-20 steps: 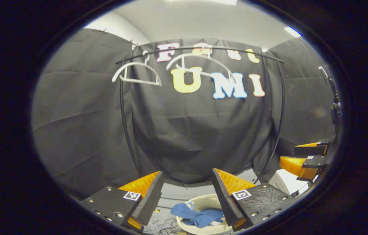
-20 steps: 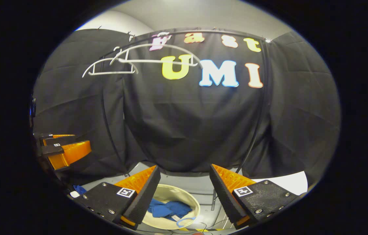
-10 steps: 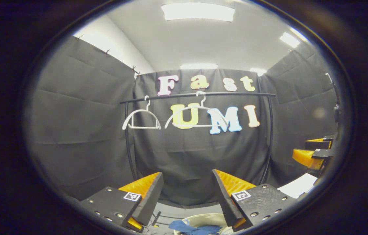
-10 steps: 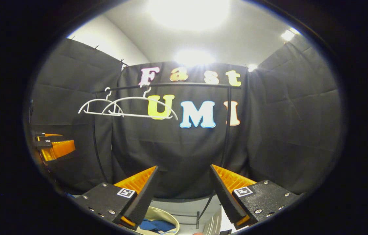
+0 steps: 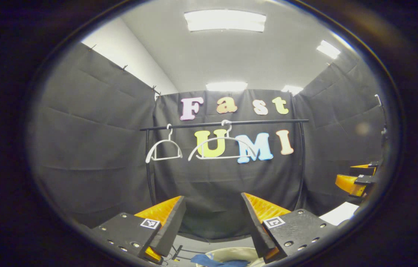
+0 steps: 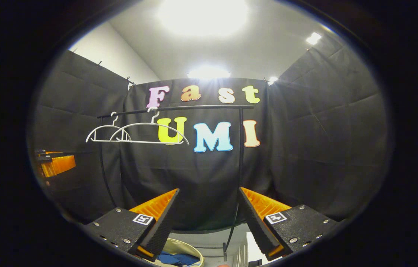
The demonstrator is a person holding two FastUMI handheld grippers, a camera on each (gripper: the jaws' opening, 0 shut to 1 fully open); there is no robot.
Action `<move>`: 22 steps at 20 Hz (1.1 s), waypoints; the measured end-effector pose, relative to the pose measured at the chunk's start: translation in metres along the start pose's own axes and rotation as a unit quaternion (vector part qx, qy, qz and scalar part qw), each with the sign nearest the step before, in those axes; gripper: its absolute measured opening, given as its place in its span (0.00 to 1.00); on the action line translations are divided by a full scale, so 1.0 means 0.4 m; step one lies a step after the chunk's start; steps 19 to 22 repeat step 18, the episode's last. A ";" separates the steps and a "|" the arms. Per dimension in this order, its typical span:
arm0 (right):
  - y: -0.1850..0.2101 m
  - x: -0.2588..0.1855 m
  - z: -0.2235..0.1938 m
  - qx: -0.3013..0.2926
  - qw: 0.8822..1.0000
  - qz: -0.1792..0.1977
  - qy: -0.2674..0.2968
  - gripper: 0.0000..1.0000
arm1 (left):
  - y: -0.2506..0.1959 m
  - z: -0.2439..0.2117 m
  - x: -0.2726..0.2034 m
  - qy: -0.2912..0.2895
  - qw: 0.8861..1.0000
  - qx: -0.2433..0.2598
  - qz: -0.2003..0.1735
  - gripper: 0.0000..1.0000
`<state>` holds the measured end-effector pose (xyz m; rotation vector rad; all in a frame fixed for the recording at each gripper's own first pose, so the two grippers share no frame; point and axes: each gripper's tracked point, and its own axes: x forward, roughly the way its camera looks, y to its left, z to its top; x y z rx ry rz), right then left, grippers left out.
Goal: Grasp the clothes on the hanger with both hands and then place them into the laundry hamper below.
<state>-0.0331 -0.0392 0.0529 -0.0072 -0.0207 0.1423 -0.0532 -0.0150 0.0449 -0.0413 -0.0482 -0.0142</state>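
Since the blue clothes already lie bunched inside the cream laundry hamper on the floor, low and near in the left gripper view, the placing step looks done. The right gripper view shows the same blue cloth in the hamper, just beside its own left finger. Two white hangers hang bare on the black rail at the far wall, one left, one nearer the middle, so nothing is left to pull off.

Left gripper: fingers wide apart, nothing between them, touching nothing, raised above the hamper and aimed at the far wall. Right gripper: likewise spread wide and empty. Judging by both being up and clear, this is a release and retreat pose. Each gripper also shows at the edge of the other's view, far right and far left, well apart.
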 end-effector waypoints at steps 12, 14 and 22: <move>0.034 0.007 0.019 0.009 1.000 0.015 -0.021 0.92 | 0.011 -0.001 -0.011 0.002 1.000 0.020 0.009 0.91; 0.035 0.006 0.018 0.008 1.000 0.014 -0.021 0.94 | 0.010 0.000 -0.011 -0.001 1.000 0.024 0.010 0.91; 0.031 0.012 0.014 0.005 1.000 0.009 -0.020 0.94 | 0.010 -0.005 -0.003 -0.002 1.000 0.017 0.008 0.91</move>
